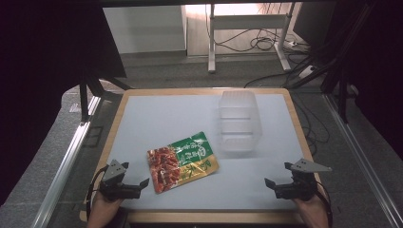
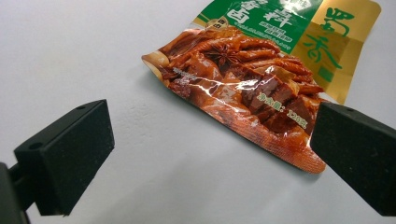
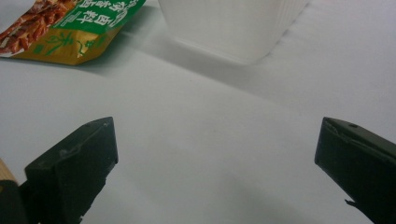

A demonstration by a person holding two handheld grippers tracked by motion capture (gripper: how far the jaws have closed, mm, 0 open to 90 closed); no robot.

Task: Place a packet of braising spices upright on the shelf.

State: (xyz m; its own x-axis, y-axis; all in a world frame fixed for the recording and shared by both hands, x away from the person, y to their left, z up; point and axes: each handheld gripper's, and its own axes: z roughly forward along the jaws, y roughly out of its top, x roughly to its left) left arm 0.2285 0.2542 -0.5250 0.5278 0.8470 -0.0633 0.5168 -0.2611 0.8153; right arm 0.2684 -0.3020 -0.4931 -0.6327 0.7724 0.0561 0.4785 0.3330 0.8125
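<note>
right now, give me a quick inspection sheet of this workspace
surface: pale table top with a wooden edge, flat and bare apart from two items
job's things: snack packet lying flat near the front left; clear plastic container farther back and to its right, apart from the packet, looks empty
clutter: nothing seen
grippers: left gripper open, jaws wide, just short of the packet's near corner; right gripper open, over bare table, holding nothing
cables: black cable trails from each gripper; loose cables on the floor beyond the table
surroundings: metal rails either side, white desk frame behind, dark panels left and right
</note>
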